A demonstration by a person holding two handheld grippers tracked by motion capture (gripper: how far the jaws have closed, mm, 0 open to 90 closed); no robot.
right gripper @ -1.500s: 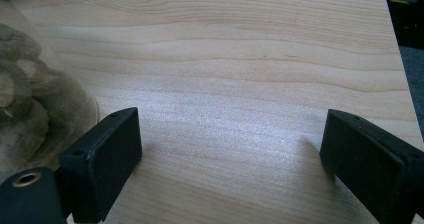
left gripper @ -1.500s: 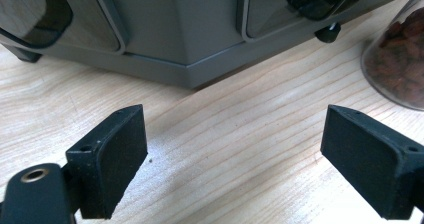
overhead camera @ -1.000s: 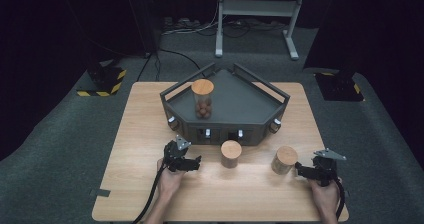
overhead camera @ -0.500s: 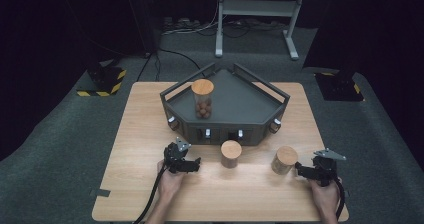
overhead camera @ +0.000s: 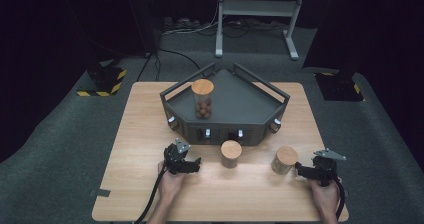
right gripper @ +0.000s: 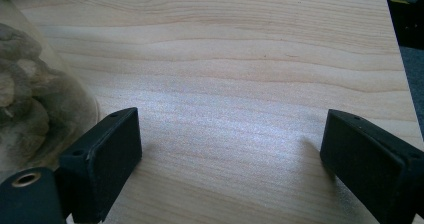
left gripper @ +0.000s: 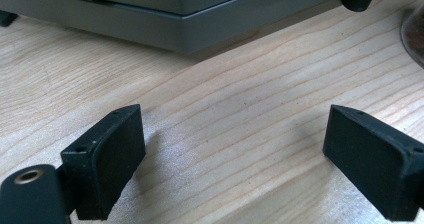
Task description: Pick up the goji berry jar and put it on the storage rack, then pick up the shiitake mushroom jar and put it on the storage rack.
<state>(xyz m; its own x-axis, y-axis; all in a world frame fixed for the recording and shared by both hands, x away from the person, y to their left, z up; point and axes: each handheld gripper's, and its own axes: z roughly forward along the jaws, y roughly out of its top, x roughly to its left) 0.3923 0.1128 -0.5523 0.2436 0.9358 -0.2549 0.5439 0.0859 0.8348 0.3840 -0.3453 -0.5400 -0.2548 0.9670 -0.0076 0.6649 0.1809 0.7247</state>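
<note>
Three clear jars with wooden lids are in the high view. One jar (overhead camera: 202,99), holding brown balls, stands in the dark grey tray (overhead camera: 240,109). A second jar (overhead camera: 231,154) stands on the table in front of the tray, and a third jar (overhead camera: 285,159) stands to its right. My left gripper (overhead camera: 194,165) rests on the table left of the middle jar, pointing right. Its jaws have just been opening, and they stand open (left gripper: 235,121) over bare wood. My right gripper (overhead camera: 299,170) points left at the third jar and is open (right gripper: 230,121), with that jar (right gripper: 30,109) just beyond its left jaw.
The tray's front wall (left gripper: 175,19) is close ahead in the left gripper view, with a jar's edge (left gripper: 415,34) at the far right. Beyond the wooden table (overhead camera: 150,134) are dark carpet, a metal stand (overhead camera: 255,14) and a yellow-black striped block (overhead camera: 102,81).
</note>
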